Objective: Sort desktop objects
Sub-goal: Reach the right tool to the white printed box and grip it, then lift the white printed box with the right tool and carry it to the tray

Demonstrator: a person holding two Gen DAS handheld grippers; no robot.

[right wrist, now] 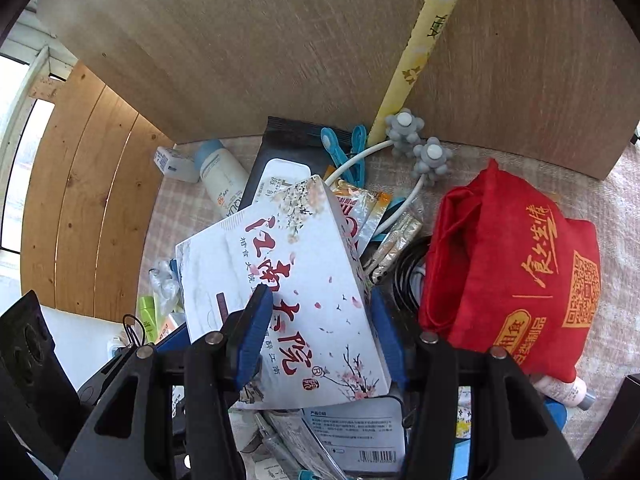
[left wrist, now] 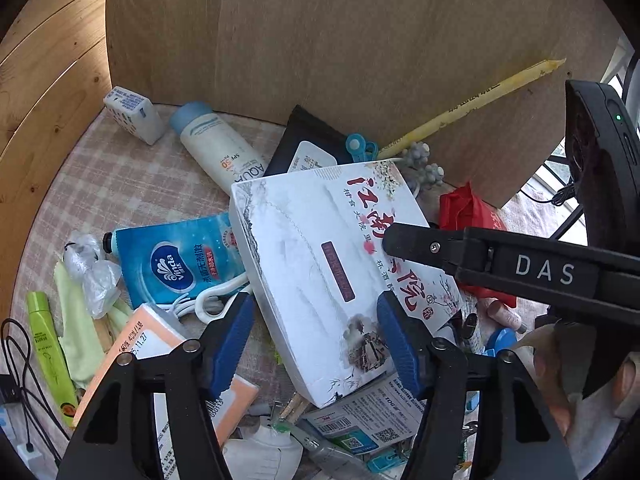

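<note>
A white box with red Chinese writing point(left wrist: 320, 264) lies tilted on top of a heap of clutter. It also shows in the right wrist view point(right wrist: 288, 280). My left gripper point(left wrist: 316, 344) has its blue pads on both sides of the box's near end, and the pads touch it. My right gripper point(right wrist: 320, 332) grips the box's right end between its pads. The right gripper's finger point(left wrist: 440, 246) rests on top of the box in the left wrist view.
A Vinda wipes pouch point(left wrist: 180, 260), a sunscreen tube point(left wrist: 216, 144), a green tube point(left wrist: 50, 344), an orange pack point(left wrist: 160, 352) and cables lie left. A red cloth bag point(right wrist: 516, 272), blue clips point(right wrist: 348, 148), a grey massager point(right wrist: 416, 140) and a wooden board point(right wrist: 280, 40) lie right and behind.
</note>
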